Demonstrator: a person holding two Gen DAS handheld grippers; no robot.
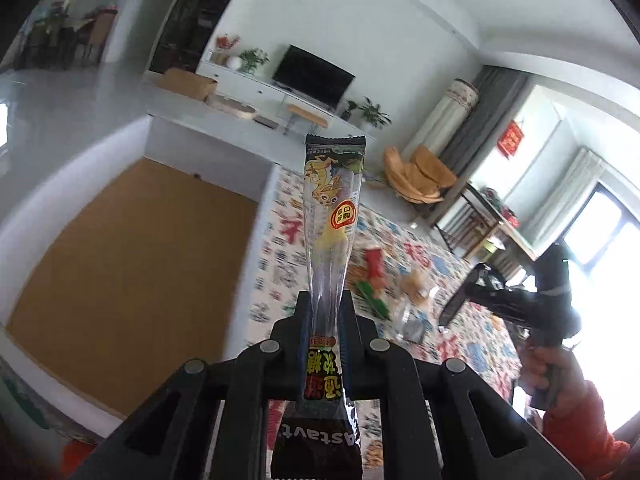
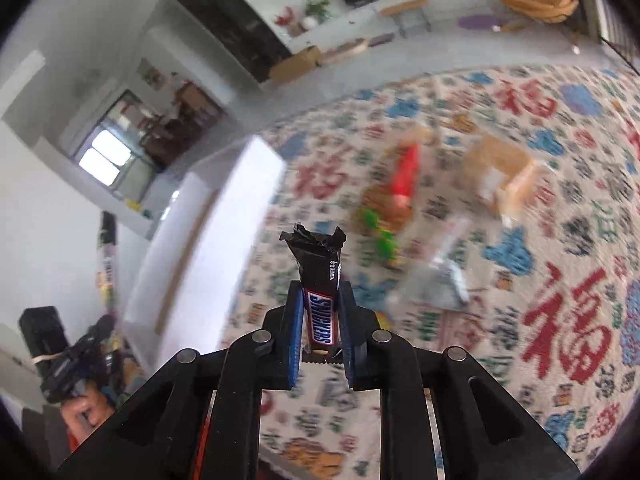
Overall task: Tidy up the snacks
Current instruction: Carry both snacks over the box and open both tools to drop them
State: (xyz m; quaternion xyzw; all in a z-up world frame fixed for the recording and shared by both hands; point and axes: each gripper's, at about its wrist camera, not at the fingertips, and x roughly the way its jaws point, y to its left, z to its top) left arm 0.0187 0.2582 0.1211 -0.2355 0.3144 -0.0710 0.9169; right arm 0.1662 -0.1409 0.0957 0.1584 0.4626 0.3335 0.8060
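The big rug-like cloth with red signs and blue shapes (image 2: 552, 208) covers the worktop, and some snacks lie on it in a loose bunch, not sorted. They are blurry, so only part can be told. There is a tan, see-through packet (image 2: 500, 176) far off, a silvery clear packet (image 2: 436, 280) nearer, a red packet (image 2: 406, 178) and a green packet (image 2: 376, 232) just beside it. So I think the job is only partly done: these four or so wait on the cloth.

To the left of the cloth sits a white tray with a brown cork-like floor (image 1: 132, 248). It looks bare in the part that shows. It may be where the snacks go, but I cannot be sure.

Two snacks are up in the air. The left claw (image 1: 326, 320) is clenched on a long, thin, clear packet with a yellow cartoon and a black end (image 1: 332, 208), which sticks up from the jaws. The right claw (image 2: 320, 320) is clenched on a small black-and-brown Snickers bar (image 2: 320, 280), held by its middle, its torn-looking end poking out.

Both held snacks need a place to be set down.
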